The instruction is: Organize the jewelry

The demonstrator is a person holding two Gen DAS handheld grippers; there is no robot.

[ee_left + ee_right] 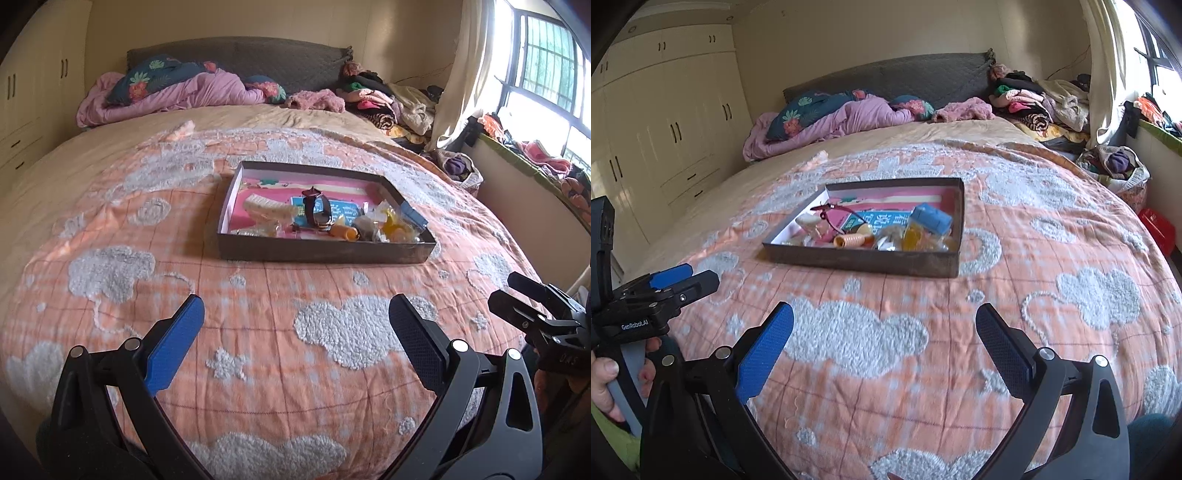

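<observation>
Bedspread (258, 350): we judge this soft, rumpled orange cover the main risk; pressing down beside the tray could tilt it and slide the pieces together.
Tray (325, 254): we see this shallow dark box resting mid-bed, the jewelry heaped toward its near wall.
Clutter: we count a watch (317, 214), a cream bracelet (271, 210), an orange coil (851, 240) and a blue box (932, 218), touching or overlapping, so a grab may snag a neighbour.
Left gripper (295, 332): we hold it short of the tray, fingers spread wide, nothing between.
Right gripper (884, 332): likewise apart and empty, near side of the tray.
Obstacles: we see nothing between grippers and tray; clothes (1034, 99) pile well beyond it.
</observation>
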